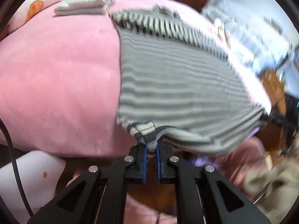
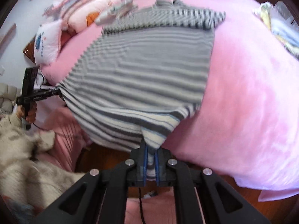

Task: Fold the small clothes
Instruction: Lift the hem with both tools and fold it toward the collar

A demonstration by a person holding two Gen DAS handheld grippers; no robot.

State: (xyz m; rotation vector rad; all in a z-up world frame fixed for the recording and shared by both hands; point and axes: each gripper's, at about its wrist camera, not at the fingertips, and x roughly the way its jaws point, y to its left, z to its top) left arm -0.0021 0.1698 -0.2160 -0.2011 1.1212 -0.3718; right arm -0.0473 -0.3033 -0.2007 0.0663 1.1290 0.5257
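Note:
A grey and white striped garment (image 1: 173, 78) lies stretched over the pink bed (image 1: 56, 78), its sleeves spread at the far end. My left gripper (image 1: 151, 148) is shut on one corner of its near hem. My right gripper (image 2: 151, 154) is shut on the other hem corner, and the garment (image 2: 145, 71) fills that view over the pink bed (image 2: 243, 97). The hem hangs lifted past the bed's near edge between the two grippers. The left gripper also shows in the right wrist view (image 2: 58, 92), gripping the cloth at the left.
Folded pale clothes (image 1: 82, 4) lie at the far end of the bed. Pink and white pillows (image 2: 48, 43) sit at the head. A pile of light clothes (image 2: 280, 26) lies at the far right. Wooden floor (image 2: 104, 156) shows below the bed edge.

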